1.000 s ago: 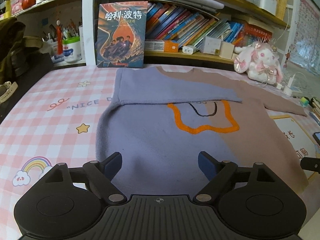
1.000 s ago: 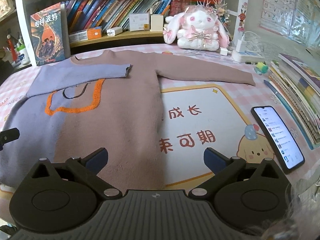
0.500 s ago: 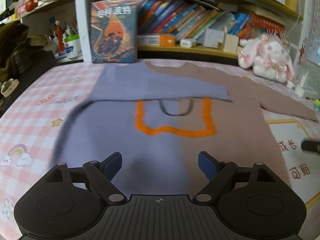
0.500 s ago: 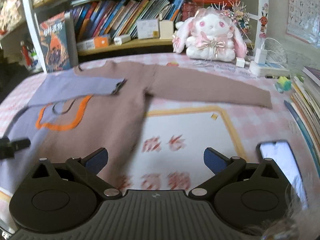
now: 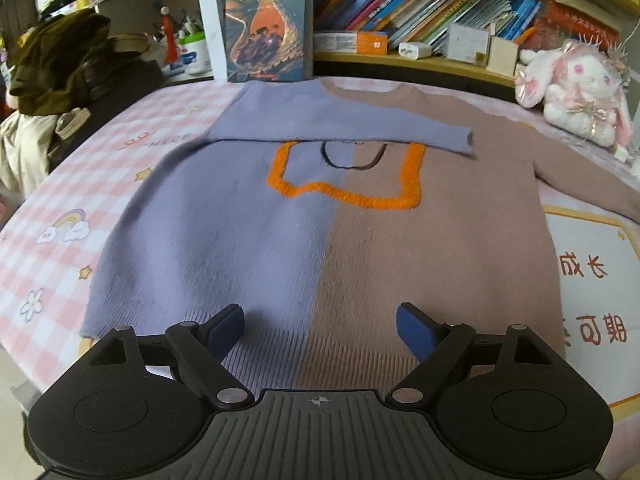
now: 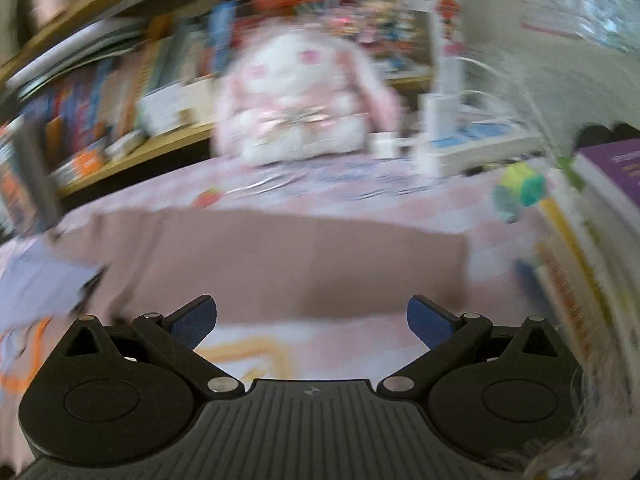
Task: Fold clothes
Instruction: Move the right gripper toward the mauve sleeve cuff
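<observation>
Sweater (image 5: 320, 216): flat on the pink checked table (image 5: 52, 256), filling mid-frame of the left view, lilac sleeve (image 5: 340, 126) folded across the chest, brown sleeve (image 6: 304, 260) stretched out at centre of the blurred right view. Risks, as a guess: dragging the folded lilac sleeve loose; nudging the plush rabbit (image 6: 304, 92) at upper centre. Left gripper (image 5: 320, 326), bottom centre: jaws wide apart, empty, above the hem. Right gripper (image 6: 312, 318): likewise spread, holding nothing, near the brown sleeve.
</observation>
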The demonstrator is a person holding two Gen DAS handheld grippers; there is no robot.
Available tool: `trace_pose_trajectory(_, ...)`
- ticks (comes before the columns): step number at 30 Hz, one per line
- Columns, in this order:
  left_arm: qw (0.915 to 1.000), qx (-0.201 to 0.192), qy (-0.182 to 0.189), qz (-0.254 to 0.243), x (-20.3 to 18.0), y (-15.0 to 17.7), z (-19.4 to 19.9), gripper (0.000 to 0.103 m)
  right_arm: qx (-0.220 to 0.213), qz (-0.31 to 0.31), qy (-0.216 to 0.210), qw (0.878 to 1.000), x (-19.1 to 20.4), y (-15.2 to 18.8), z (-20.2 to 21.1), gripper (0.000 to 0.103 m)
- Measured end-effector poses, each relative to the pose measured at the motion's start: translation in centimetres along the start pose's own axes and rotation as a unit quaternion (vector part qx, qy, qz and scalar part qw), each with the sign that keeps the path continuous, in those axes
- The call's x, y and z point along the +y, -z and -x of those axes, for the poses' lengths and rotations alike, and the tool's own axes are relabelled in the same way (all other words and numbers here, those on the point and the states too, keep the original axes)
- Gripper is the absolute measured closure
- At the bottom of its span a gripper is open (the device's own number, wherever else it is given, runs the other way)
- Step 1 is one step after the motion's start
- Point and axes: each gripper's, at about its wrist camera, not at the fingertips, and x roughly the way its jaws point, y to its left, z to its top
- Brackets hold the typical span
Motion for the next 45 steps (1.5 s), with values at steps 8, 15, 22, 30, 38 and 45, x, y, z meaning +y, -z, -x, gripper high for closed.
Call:
trace_pose_trajectory(8, 0.9997, 0.016, -0.021, -0.002, -1.0, 0.0, 0.2, 0.017, 0.001, -0.050, 0.044, 0.998, -4.7, -2.0, -1.9, 0.003)
trace_pose_trajectory(15, 0.9993, 0.021, -0.027, -0.012, -1.9, -0.2, 0.2, 0.017, 0.021, -0.077, 0.064, 0.995, -6.2, -1.5, -2.9, 0.012)
trace_pose_trajectory(22, 0.9989, 0.027, -0.033, -0.018, -2.3, -0.2, 0.1, 0.017, 0.017, -0.091, 0.028, 0.995, -6.6, -1.3, -3.6, 0.051)
trace_pose_trajectory(30, 0.9989, 0.025, -0.032, -0.025, -2.5, -0.7, 0.1, 0.017, 0.015, -0.141, -0.045, 0.989, -7.1, -1.1, -3.7, 0.064)
trace_pose_trajectory(38, 0.9988, 0.025, -0.023, -0.035, -3.1, -0.8, 0.0, 0.017, 0.049, -0.216, -0.137, 0.965, -6.9, -0.6, -3.8, 0.060)
trace_pose_trajectory(45, 0.9989, 0.024, -0.026, -0.030, -2.7, -0.7, 0.3, 0.017, 0.038, -0.212, -0.099, 0.972, -7.0, -0.9, -4.1, 0.061)
